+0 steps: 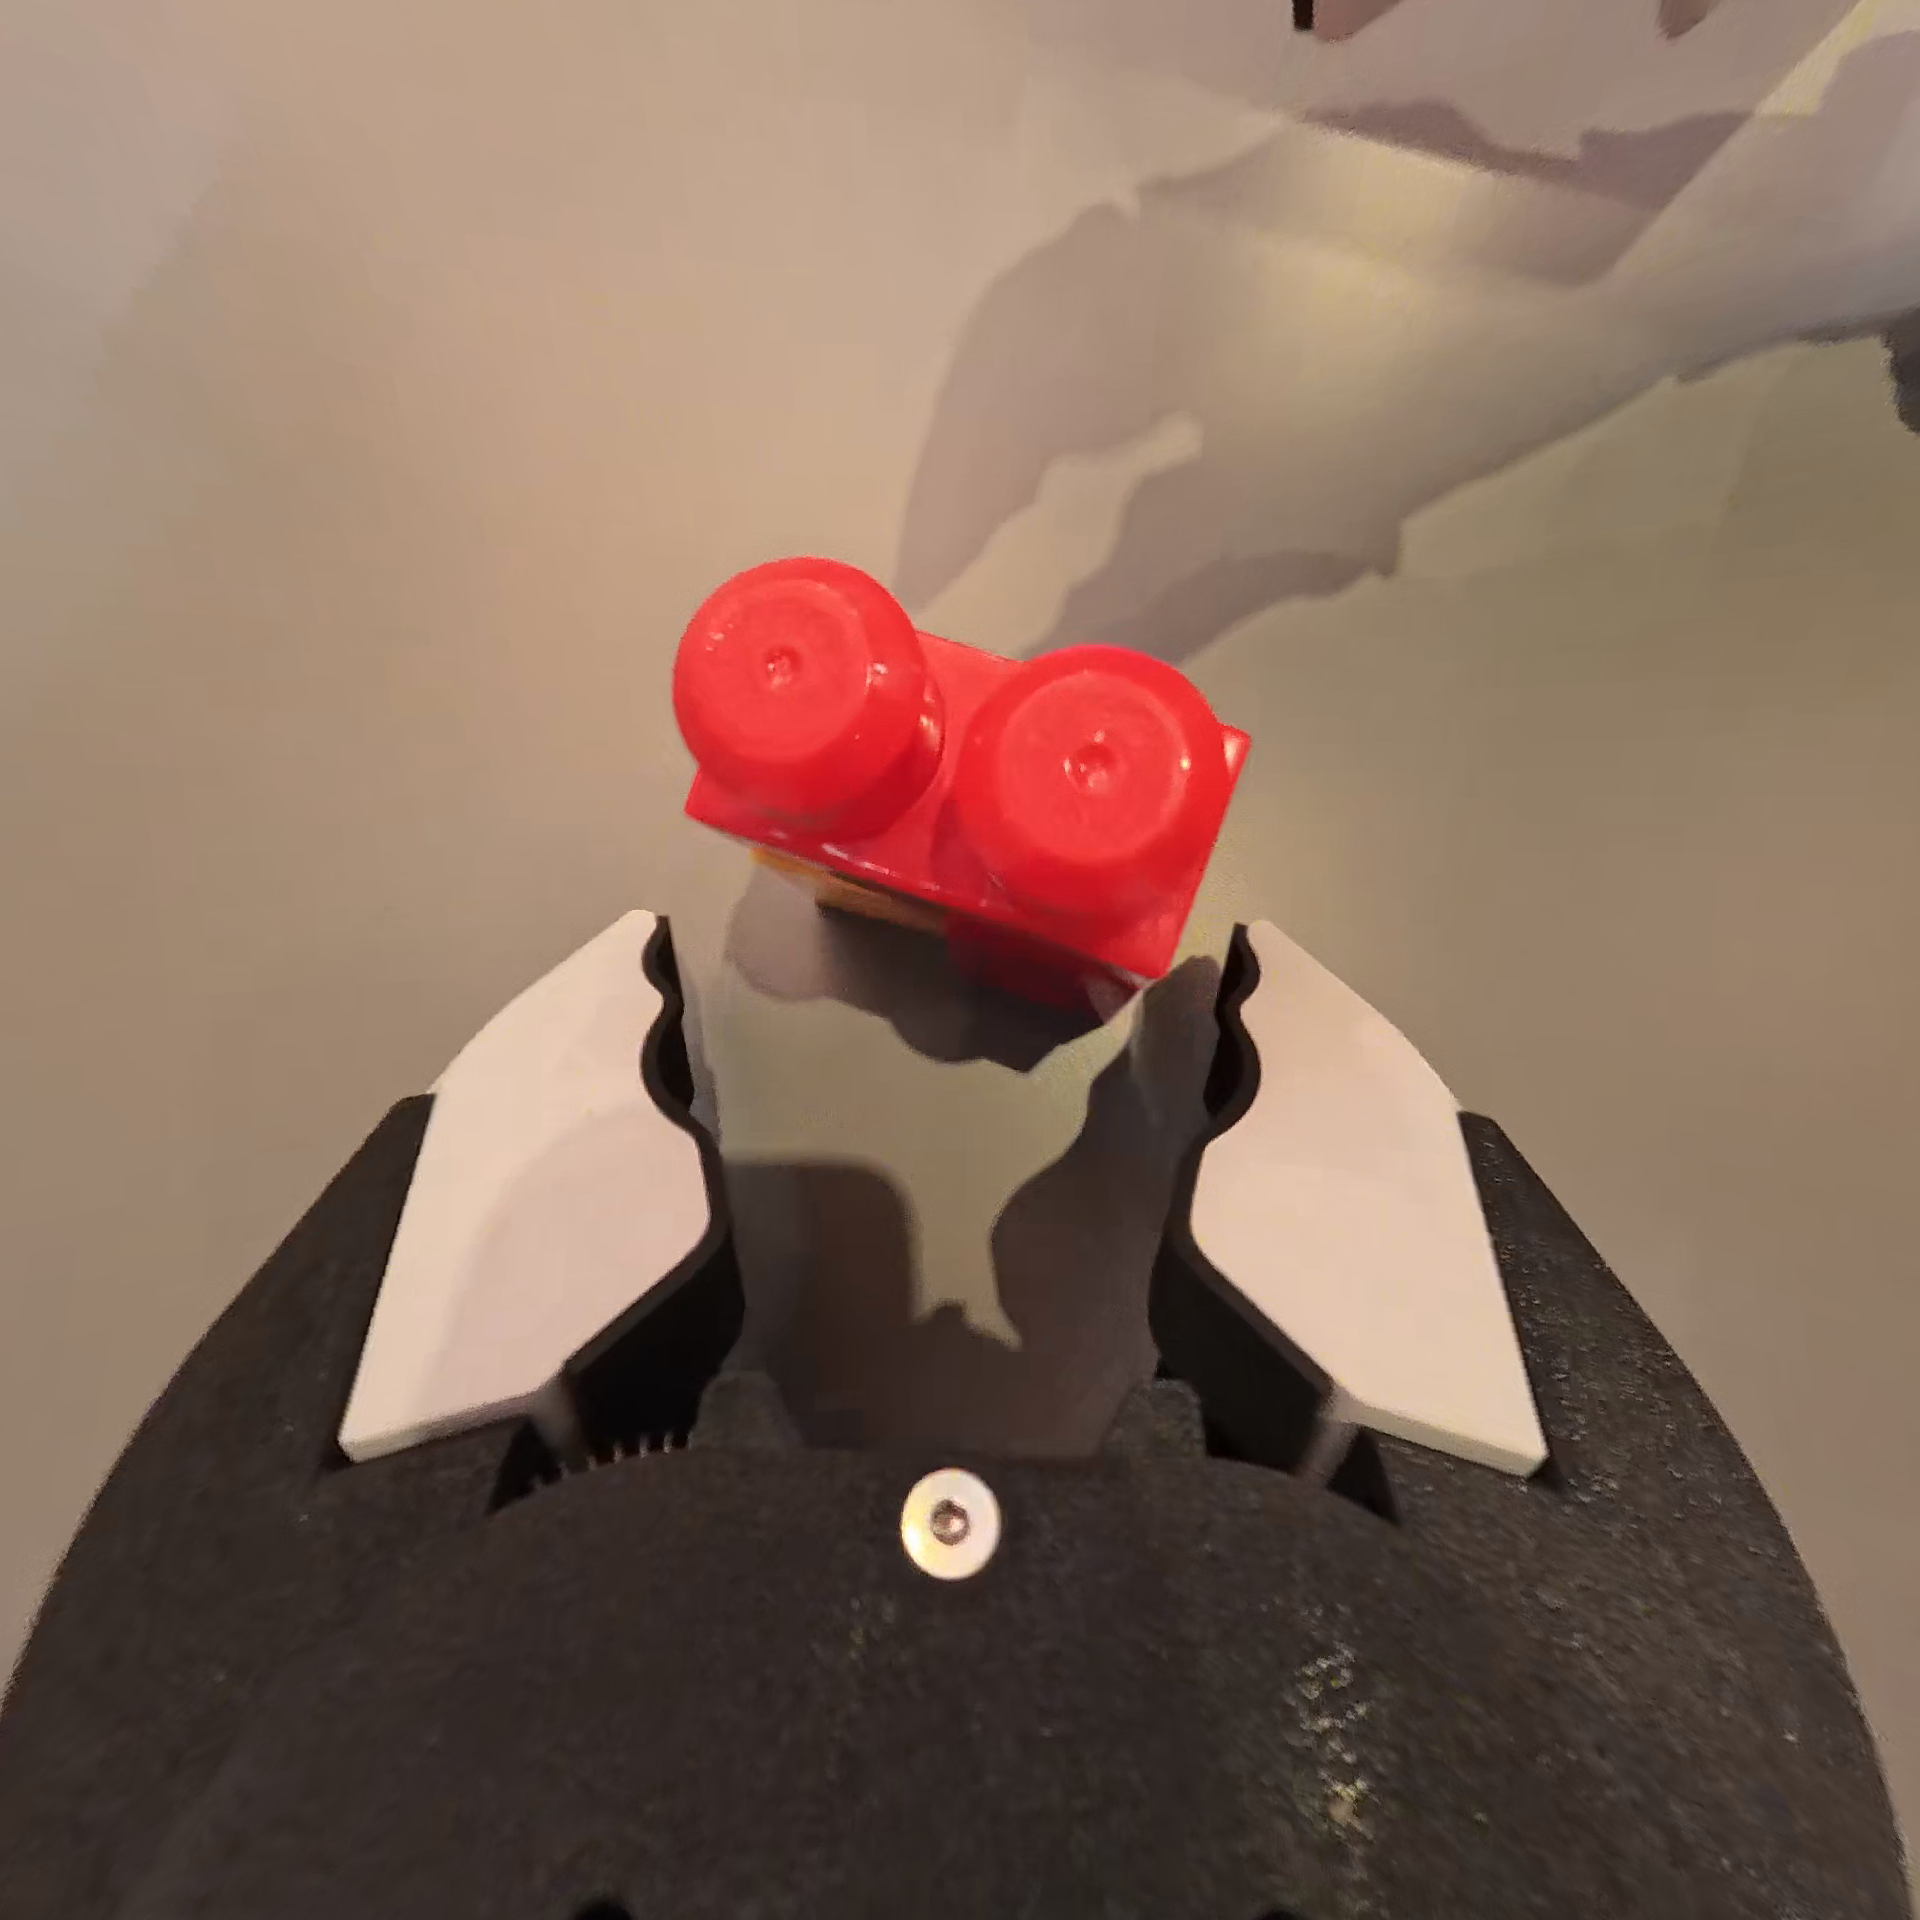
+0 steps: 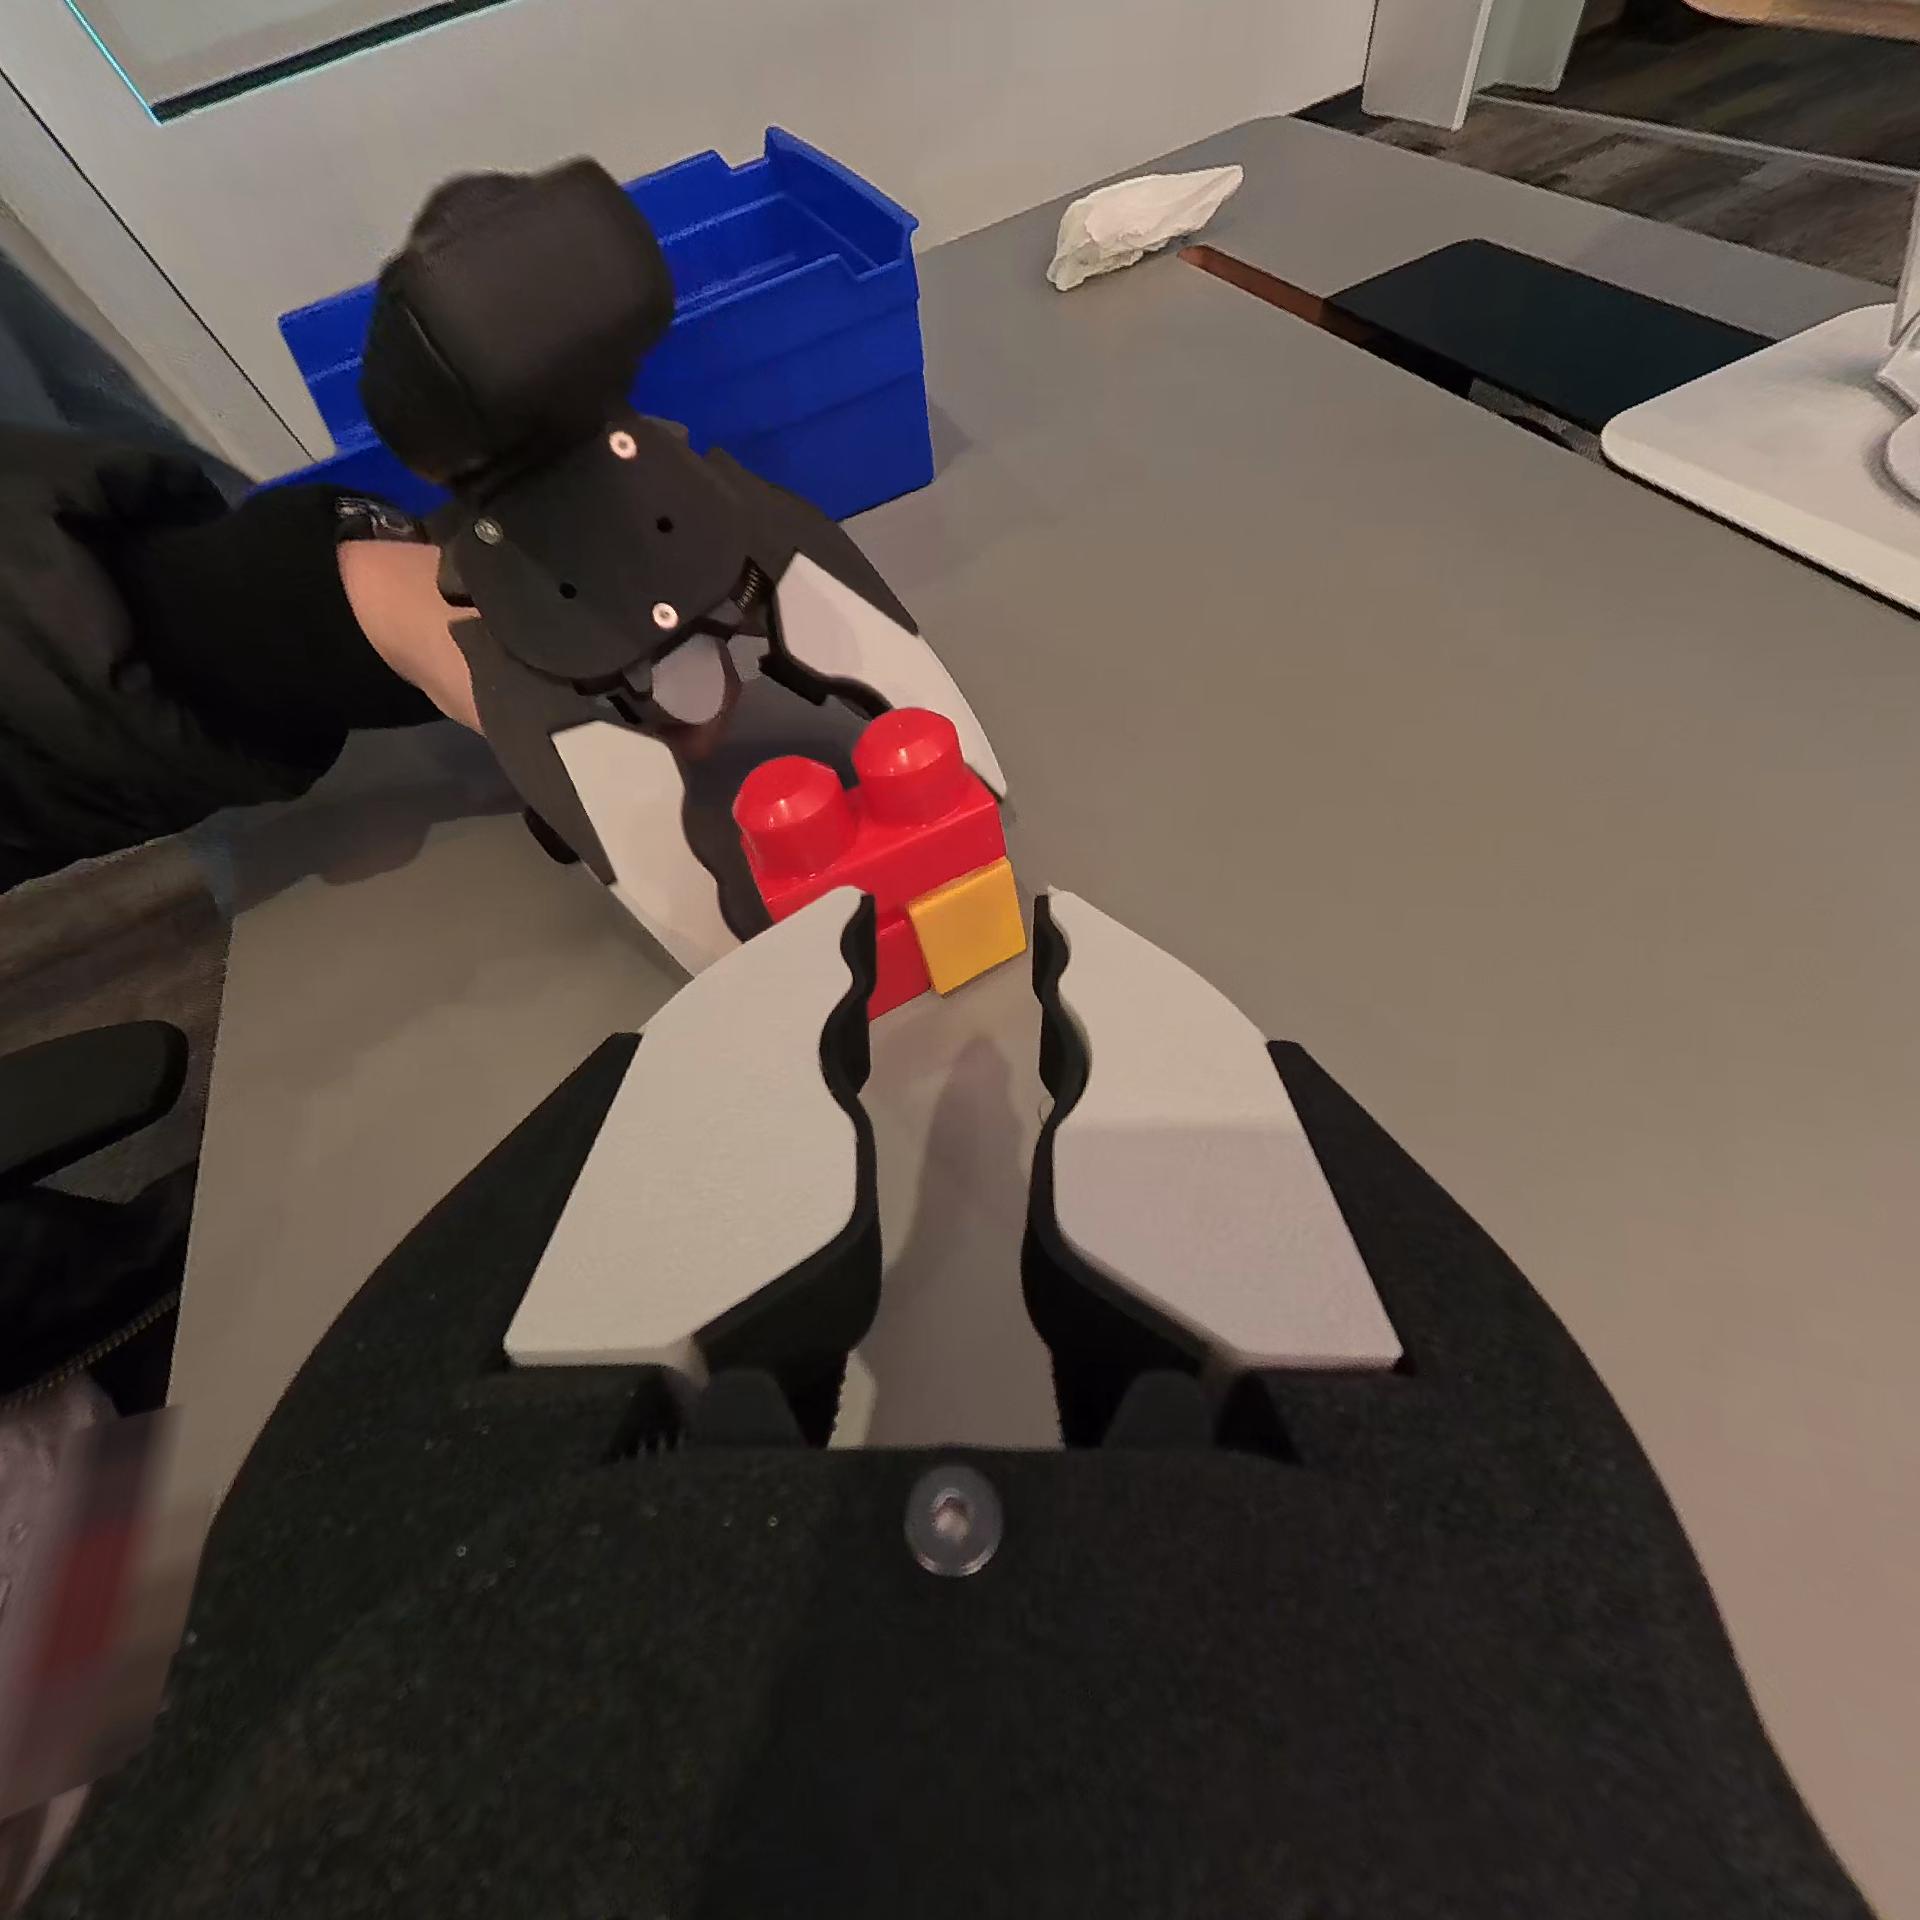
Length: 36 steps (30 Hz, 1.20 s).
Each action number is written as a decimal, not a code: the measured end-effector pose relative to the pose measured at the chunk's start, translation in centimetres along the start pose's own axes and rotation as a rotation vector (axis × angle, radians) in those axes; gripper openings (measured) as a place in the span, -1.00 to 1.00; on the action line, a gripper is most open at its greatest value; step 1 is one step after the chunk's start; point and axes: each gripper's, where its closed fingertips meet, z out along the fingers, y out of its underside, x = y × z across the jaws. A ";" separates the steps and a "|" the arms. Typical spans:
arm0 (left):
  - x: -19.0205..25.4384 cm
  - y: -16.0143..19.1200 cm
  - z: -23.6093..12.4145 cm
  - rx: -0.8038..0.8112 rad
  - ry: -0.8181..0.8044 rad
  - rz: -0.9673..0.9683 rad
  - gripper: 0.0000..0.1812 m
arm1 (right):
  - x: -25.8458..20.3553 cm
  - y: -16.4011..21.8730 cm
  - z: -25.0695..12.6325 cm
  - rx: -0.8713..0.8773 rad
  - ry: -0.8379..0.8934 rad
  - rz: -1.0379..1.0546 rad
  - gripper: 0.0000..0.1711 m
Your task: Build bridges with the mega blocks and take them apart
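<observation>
A red two-stud block tops a small bridge on the grey table. In the right wrist view the top red block rests on a lower red block and a yellow block. My left gripper is open and empty, tilted down over the bridge with a finger on each side of the top block, apart from it. It also shows in the right wrist view. My right gripper is open and empty, low in front of the bridge, its tips just short of the yellow block.
A blue bin stands behind the left gripper. A crumpled white tissue, a dark pad and a white monitor base lie at the far right. A person's black sleeve is at the left.
</observation>
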 end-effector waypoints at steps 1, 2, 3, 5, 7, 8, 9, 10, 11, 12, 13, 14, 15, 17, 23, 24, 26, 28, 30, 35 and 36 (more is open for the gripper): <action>0.0 -0.1 -0.5 0.019 -0.001 -0.010 0.10 | 0.0 0.1 -0.2 0.005 -0.001 -0.004 -0.67; 0.0 -0.1 -0.9 0.035 -0.009 -0.022 0.12 | 0.0 0.2 -0.4 0.010 0.003 -0.009 -0.66; -0.1 -0.2 -1.3 0.049 -0.020 -0.026 0.12 | 0.0 0.3 -0.6 0.009 0.009 -0.008 -0.65; -0.7 0.0 -2.0 0.054 -0.077 -0.013 0.10 | 0.0 0.6 -0.4 -0.002 0.017 0.037 -0.61; -1.4 0.2 -2.7 0.040 -0.156 0.013 0.07 | -0.3 0.1 0.1 0.009 0.060 0.119 -0.49; -1.6 0.2 -3.0 0.041 -0.189 0.017 0.05 | -0.5 -0.3 0.5 0.019 0.090 0.149 -0.47; -1.7 0.3 -3.3 0.049 -0.220 0.012 0.05 | -0.8 -0.8 0.8 0.026 0.122 0.167 -0.39; -1.6 0.4 -3.6 0.057 -0.242 0.003 0.04 | -1.1 -1.1 1.1 0.025 0.161 0.181 -0.30; -1.8 0.6 -3.9 0.057 -0.278 -0.010 0.04 | -1.5 -1.4 1.4 0.026 0.204 0.184 -0.23; -2.0 0.9 -4.3 0.060 -0.319 -0.020 0.04 | -1.9 -1.5 1.7 0.036 0.249 0.176 -0.18; -2.0 1.1 -4.7 0.069 -0.343 -0.032 0.04 | -2.4 -1.4 2.0 0.051 0.297 0.162 -0.17; -1.9 1.4 -5.1 0.075 -0.359 -0.051 0.04 | -2.8 -1.2 2.5 0.057 0.340 0.145 -0.16; -1.9 1.7 -5.5 0.084 -0.371 -0.069 0.04 | -3.0 -0.6 3.0 0.045 0.383 0.122 -0.15; -1.9 2.2 -6.5 0.109 -0.400 -0.104 0.03 | -3.1 0.6 4.0 0.003 0.479 0.062 -0.12; -1.3 3.0 -8.2 0.171 -0.418 -0.165 0.00 | -3.8 0.5 5.6 -0.011 0.643 -0.060 -0.17; -1.2 3.1 -8.3 0.169 -0.421 -0.162 0.00 | -3.7 0.6 5.9 -0.024 0.673 -0.076 -0.17; -1.0 3.2 -8.2 0.160 -0.422 -0.157 0.00 | -3.5 0.8 6.4 -0.049 0.718 -0.100 -0.19; -0.8 3.1 -8.1 0.162 -0.415 -0.161 0.00 | -3.4 1.3 6.9 -0.059 0.730 -0.090 -0.26; -0.6 2.8 -8.2 0.179 -0.405 -0.159 -0.01 | -3.1 1.6 7.1 -0.062 0.737 -0.064 -0.30; -0.4 2.7 -8.4 0.190 -0.391 -0.156 -0.02 | -2.4 2.3 7.3 -0.073 0.722 -0.021 -0.48; -0.4 2.8 -8.4 0.190 -0.389 -0.155 -0.02 | -2.3 2.3 7.1 -0.073 0.721 -0.018 -0.50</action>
